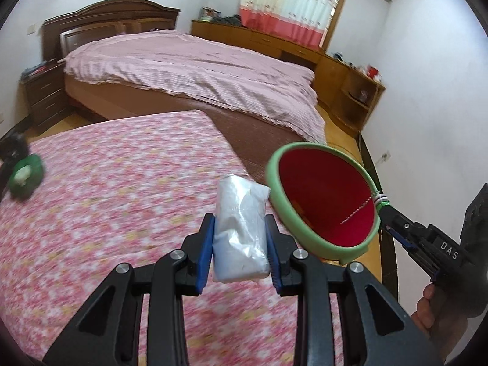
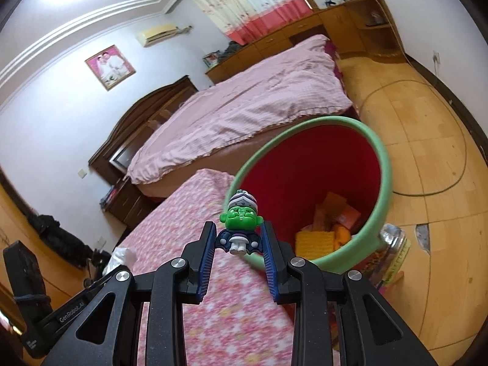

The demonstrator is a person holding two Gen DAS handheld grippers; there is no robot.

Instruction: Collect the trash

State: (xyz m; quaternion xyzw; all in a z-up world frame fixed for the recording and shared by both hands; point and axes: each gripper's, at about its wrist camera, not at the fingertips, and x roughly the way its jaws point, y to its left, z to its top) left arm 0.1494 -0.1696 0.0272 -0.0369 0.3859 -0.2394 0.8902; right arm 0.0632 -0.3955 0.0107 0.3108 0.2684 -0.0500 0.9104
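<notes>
My left gripper [image 1: 239, 238] is shut on a white tissue packet [image 1: 239, 231] and holds it above the pink floral table [image 1: 106, 213], just left of the bin. The bin [image 1: 276, 195] is red inside with a green rim and hangs tilted from my right gripper. In the right wrist view my right gripper [image 2: 239, 244] is shut on a small green-faced toy figure [image 2: 241, 228] fixed to the bin's rim [image 2: 385, 177]. Orange and yellow wrappers [image 2: 328, 228] lie in the bin. The left gripper and its white packet [image 2: 120, 259] show at lower left there.
A green object with a white lump [image 1: 24, 177] lies at the table's far left edge. A bed with a pink cover [image 1: 189, 70] stands beyond the table. Wooden cabinets [image 1: 338, 76] line the far wall. A clear jar [image 2: 387, 253] sits below the bin on the wood floor.
</notes>
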